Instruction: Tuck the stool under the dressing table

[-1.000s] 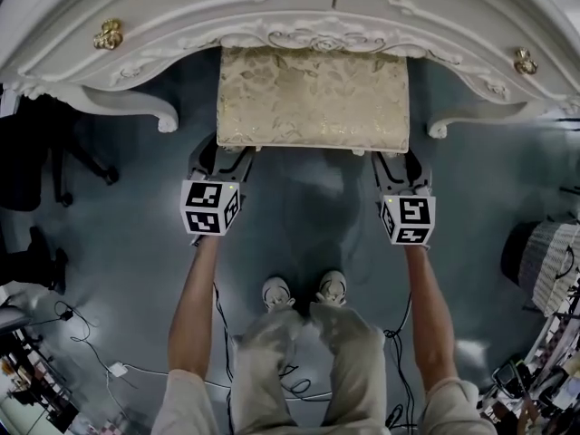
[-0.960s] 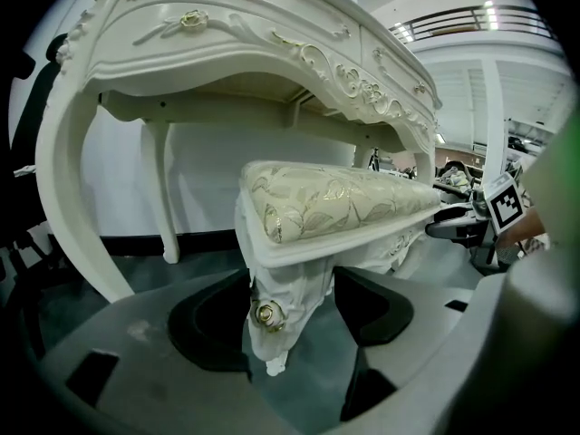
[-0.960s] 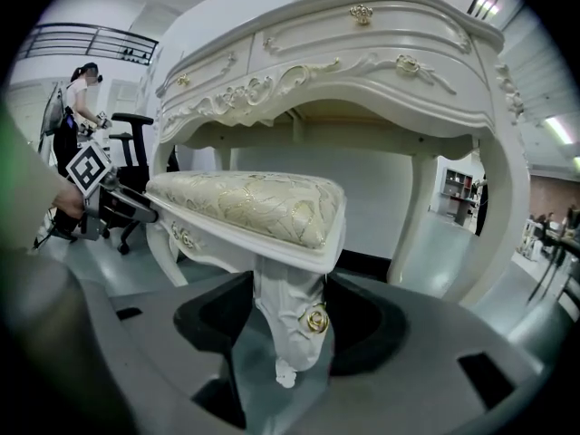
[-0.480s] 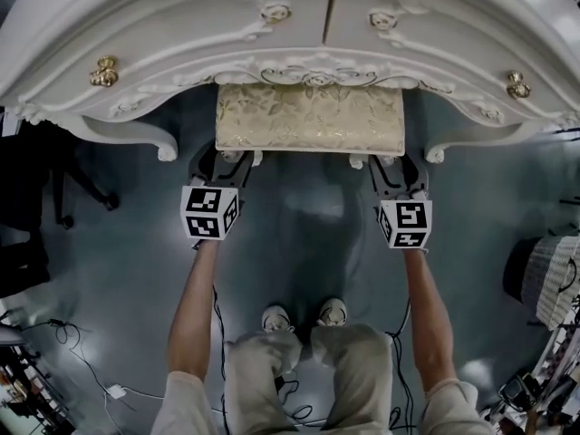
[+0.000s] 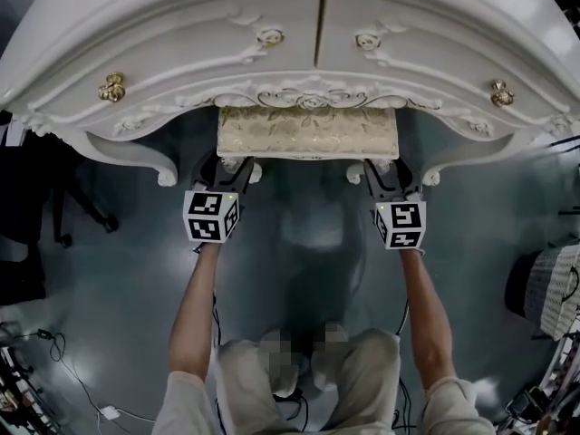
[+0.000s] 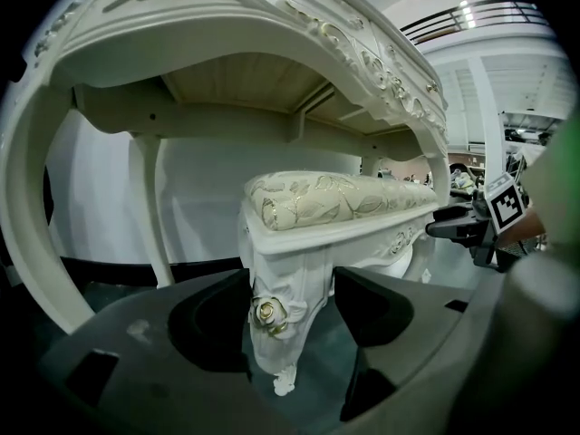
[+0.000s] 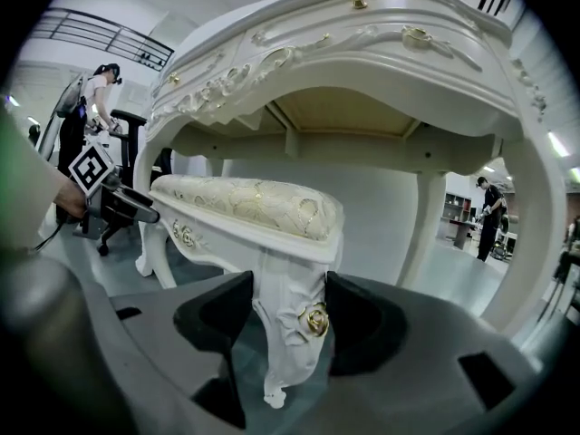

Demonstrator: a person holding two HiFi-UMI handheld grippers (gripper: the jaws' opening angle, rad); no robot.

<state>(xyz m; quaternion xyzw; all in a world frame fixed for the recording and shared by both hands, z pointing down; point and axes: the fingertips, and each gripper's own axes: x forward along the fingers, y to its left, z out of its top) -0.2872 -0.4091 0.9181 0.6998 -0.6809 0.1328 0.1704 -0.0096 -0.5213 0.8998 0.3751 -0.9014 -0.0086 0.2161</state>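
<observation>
Floor [image 5: 299, 270]: grey, glossy, I see soft reflections on it.
Dressing table [image 5: 181, 53]: white, stands on the floor on curved legs, one front foot on each side of the gap.
Stool [image 5: 308, 132]: on the floor between those front legs, seat mostly under the table's front edge.
Cables [image 5: 42, 334]: loose on the floor, lower left.
Chair base [image 5: 63, 216]: dark, on the floor left of the table.

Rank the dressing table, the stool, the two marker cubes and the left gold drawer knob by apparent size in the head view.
1. dressing table
2. stool, largely hidden under the table
3. left marker cube and right marker cube, alike in size, so tied
4. gold drawer knob
</observation>
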